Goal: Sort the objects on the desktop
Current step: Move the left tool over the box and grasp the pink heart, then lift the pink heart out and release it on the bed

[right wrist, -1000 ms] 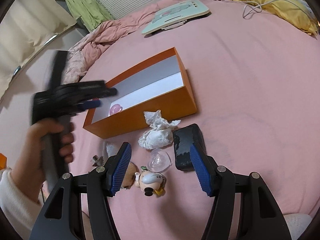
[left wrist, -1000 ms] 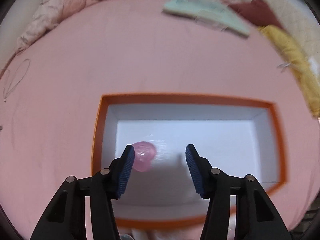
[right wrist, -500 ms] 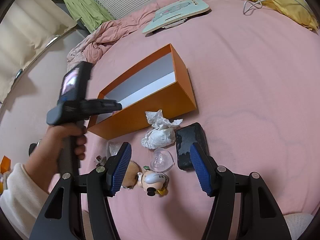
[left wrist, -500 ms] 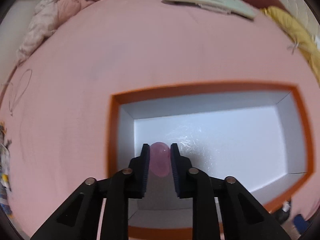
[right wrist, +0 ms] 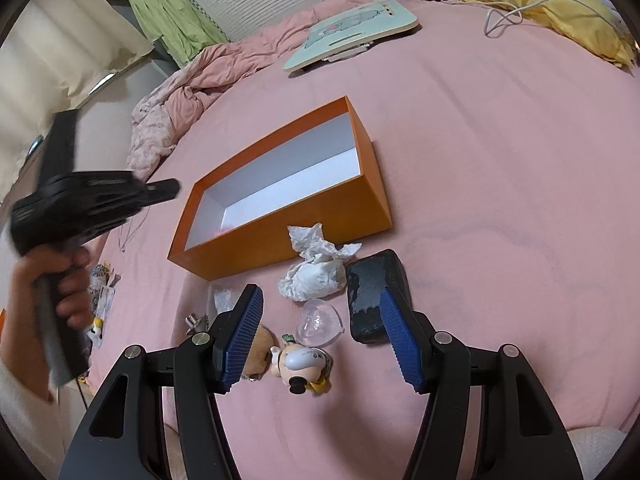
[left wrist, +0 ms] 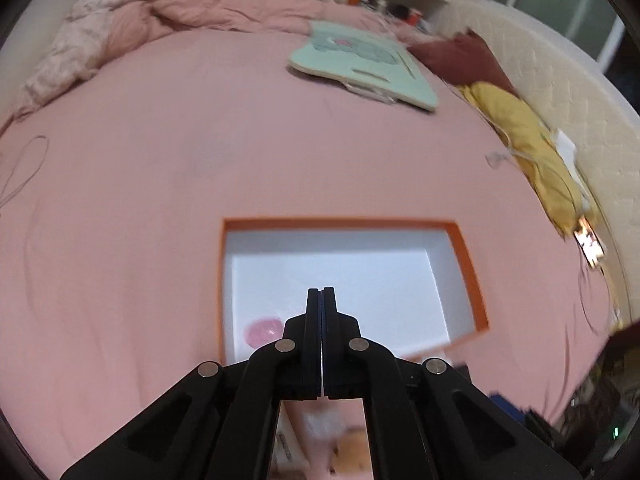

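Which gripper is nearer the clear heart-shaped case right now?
Right. The right gripper hovers open just over the clear heart-shaped case; the left gripper is shut, off by the orange box.

box (right wrist: 288,236): matt orange card, smooth white inside
tissue (right wrist: 316,276), beside box: crumpled white paper
heart case (right wrist: 320,322): clear glossy plastic
bed sheet (right wrist: 500,160): soft pink cloth

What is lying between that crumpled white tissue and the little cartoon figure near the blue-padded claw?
In the right wrist view, a clear plastic heart shell lies on the pink sheet between the crumpled tissue and the figurine.
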A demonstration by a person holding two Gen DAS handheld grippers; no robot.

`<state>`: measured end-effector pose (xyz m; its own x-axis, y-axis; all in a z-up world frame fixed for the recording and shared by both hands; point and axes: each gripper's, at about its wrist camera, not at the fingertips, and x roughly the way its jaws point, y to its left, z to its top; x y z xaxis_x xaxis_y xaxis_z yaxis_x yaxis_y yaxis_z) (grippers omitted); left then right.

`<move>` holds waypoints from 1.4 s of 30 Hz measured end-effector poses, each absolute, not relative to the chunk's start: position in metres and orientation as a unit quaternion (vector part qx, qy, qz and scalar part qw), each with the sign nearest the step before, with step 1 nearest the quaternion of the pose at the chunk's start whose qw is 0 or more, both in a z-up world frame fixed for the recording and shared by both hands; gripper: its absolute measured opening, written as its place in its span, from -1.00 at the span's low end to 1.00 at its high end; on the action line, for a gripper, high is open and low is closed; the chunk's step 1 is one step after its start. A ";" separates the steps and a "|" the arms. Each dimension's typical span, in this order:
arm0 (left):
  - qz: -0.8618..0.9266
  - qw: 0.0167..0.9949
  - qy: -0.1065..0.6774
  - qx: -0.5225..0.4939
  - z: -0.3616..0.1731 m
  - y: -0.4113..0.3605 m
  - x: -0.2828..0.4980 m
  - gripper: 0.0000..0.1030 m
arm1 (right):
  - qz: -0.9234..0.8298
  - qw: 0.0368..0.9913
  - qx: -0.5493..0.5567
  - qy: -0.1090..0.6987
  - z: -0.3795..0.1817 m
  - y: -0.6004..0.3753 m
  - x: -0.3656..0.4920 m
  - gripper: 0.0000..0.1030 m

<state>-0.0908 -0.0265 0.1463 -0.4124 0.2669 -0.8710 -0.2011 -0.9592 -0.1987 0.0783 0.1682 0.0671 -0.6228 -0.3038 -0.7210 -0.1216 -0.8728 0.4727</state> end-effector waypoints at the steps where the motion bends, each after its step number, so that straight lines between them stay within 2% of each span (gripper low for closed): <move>1: 0.836 0.131 -0.027 -0.532 0.142 -0.025 -0.091 -0.89 | -0.867 0.053 0.431 -0.246 0.067 0.168 0.078 0.20; 2: 0.835 0.120 -0.025 -0.536 0.137 -0.025 -0.093 -0.54 | -0.867 0.053 0.432 -0.245 0.067 0.167 0.078 0.20; 3: 0.831 0.113 -0.027 -0.545 0.130 -0.026 -0.098 0.10 | -0.867 0.054 0.432 -0.243 0.068 0.167 0.079 0.20; 4: 0.824 0.107 -0.031 -0.556 0.121 -0.028 -0.104 0.27 | -0.867 0.055 0.431 -0.242 0.068 0.166 0.079 0.20; 5: 0.815 0.099 -0.034 -0.570 0.111 -0.029 -0.110 0.29 | -0.868 0.056 0.431 -0.241 0.068 0.166 0.079 0.20; 7: 0.791 0.089 -0.015 -0.604 0.093 -0.025 -0.122 0.16 | -0.871 0.058 0.426 -0.238 0.070 0.166 0.080 0.20; 8: 0.780 0.083 0.012 -0.620 0.084 -0.018 -0.127 -0.09 | -0.872 0.059 0.424 -0.237 0.071 0.166 0.080 0.20; 9: 0.771 0.074 0.043 -0.632 0.078 -0.011 -0.133 -0.24 | -0.872 0.059 0.424 -0.238 0.070 0.167 0.079 0.20; 13: 0.732 0.030 0.130 -0.668 0.052 0.003 -0.148 -0.36 | -0.864 0.061 0.432 -0.252 0.066 0.170 0.076 0.20; 15: 0.719 0.021 0.153 -0.678 0.043 0.009 -0.151 -0.14 | -0.863 0.063 0.431 -0.258 0.065 0.171 0.076 0.20; 17: 0.714 0.018 0.170 -0.679 0.037 0.015 -0.150 -0.15 | -0.861 0.064 0.431 -0.261 0.065 0.171 0.075 0.20; 18: 0.713 0.022 0.173 -0.679 0.035 0.016 -0.150 -0.27 | -0.860 0.066 0.431 -0.263 0.064 0.171 0.075 0.20; 19: 0.715 0.033 0.167 -0.679 0.036 0.015 -0.149 -0.41 | -0.859 0.067 0.432 -0.266 0.064 0.171 0.074 0.20; 27: 0.753 0.085 0.103 -0.644 0.060 0.000 -0.139 -0.62 | -0.857 0.068 0.432 -0.273 0.064 0.173 0.074 0.20; 36: 0.821 0.143 0.005 -0.552 0.143 -0.029 -0.073 -0.63 | -0.864 0.061 0.432 -0.251 0.065 0.167 0.074 0.20; 42: 0.814 0.172 -0.051 -0.552 0.129 -0.053 -0.006 -0.63 | -0.868 0.051 0.423 -0.253 0.068 0.172 0.076 0.20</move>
<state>-0.0059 -0.0533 0.1285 -0.3308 0.3376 -0.8812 -0.2240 -0.9352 -0.2742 0.0757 0.1720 0.0681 -0.6362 -0.3027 -0.7096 -0.1266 -0.8664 0.4831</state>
